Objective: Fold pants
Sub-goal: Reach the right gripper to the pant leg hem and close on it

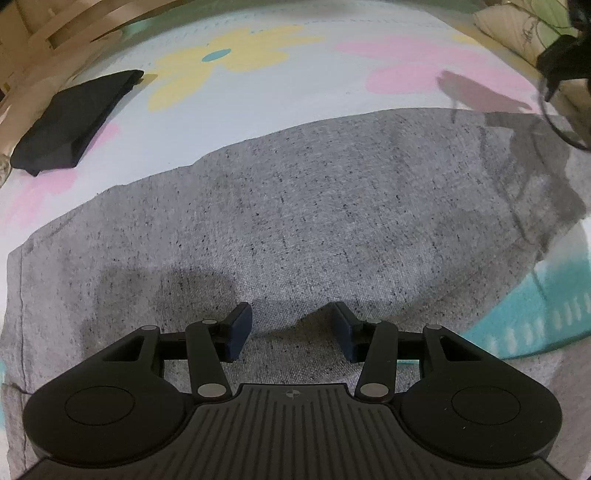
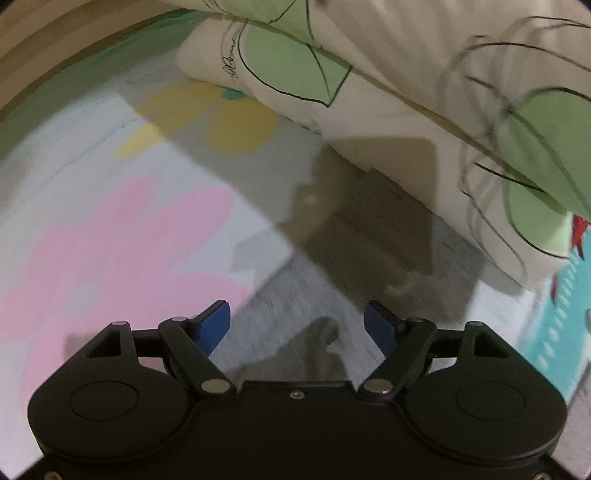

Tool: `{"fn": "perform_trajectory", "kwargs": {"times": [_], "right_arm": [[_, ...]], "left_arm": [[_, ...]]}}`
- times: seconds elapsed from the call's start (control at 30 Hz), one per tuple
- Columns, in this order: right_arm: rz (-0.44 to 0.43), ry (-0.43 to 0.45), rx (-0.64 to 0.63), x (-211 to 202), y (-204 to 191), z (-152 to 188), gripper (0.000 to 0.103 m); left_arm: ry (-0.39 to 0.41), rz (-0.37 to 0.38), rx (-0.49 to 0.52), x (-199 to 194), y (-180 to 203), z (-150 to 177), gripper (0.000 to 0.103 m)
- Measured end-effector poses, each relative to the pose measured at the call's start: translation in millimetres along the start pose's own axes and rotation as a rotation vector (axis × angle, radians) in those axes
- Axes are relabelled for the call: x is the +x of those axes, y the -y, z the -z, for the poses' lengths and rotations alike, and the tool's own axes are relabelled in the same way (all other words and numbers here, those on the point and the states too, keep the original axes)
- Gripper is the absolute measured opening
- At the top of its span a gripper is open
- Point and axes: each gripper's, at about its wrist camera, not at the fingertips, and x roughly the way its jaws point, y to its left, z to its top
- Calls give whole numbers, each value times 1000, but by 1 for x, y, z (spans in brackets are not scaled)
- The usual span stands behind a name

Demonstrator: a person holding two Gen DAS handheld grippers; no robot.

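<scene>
We are in a home bedroom, working on a bed. A pale bedsheet (image 1: 295, 85) printed with big pink and yellow flowers covers the mattress. A cream pillow (image 2: 388, 96) with green leaf outlines lies at one end. A wooden bed frame (image 1: 40, 33) curves behind.

speckled heather-grey knit cloth pants (image 1: 295, 206) look soft and matt on a smooth flower-printed cotton sheet (image 1: 295, 70). the folded black cloth garment (image 1: 70, 122), far left, is matt. the matt black plastic left gripper (image 1: 291, 325) has dull metal pivot pins.
</scene>
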Motion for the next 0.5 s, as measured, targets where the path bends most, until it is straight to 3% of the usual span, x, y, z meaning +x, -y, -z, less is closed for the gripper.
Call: {"fn": "perform_trajectory", "kwargs": {"times": [0.1,0.2,0.27,0.3,0.33,0.37,0.5], "right_arm": [[33,-25,48,20,-3,-7,80],[75,-107,78,39,4,-3,76],[38,-84,104,33,16,4,62],[22,-82,92,29,20,7,48],[8,-92,65,24,24,10,22],[-14,-110,37,18,29,13,11],[-71,-131,-2,-13,61,34,9]], "left_arm": [[3,-6,14,0,2,-3,47],[4,-1,11,3,1,-9,47],[3,9,1,2,-1,-10,47],[3,13,-5,2,-3,-10,47],[2,18,-12,1,-4,-11,46],[2,22,-20,1,-7,-12,46],[29,45,-55,-7,-13,-18,46]]}}
